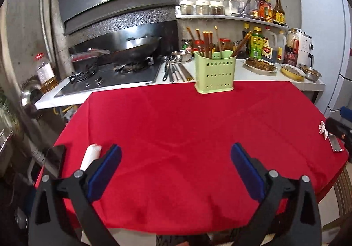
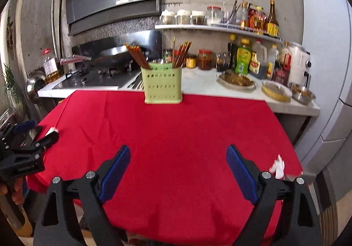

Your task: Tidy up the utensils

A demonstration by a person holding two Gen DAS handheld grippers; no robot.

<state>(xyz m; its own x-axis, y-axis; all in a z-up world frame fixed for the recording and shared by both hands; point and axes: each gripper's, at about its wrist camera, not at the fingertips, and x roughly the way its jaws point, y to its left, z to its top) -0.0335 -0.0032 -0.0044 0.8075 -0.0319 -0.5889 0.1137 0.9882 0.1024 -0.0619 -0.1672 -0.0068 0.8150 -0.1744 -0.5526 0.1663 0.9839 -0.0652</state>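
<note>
Both grippers, left gripper [image 1: 176, 153] and right gripper [image 2: 178, 155], hold their blue jaws wide apart over the red tablecloth [image 1: 176, 118] with nothing between, while the green utensil holder [image 1: 215, 72] with upright chopsticks [image 1: 206, 44] stands far ahead, upper centre, similarly distant from both.

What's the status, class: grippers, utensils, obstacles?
Left hand-held gripper open, empty. Right hand-held gripper open, empty. Chopsticks upright in green holder, far table edge. Red cloth between bare.
</note>
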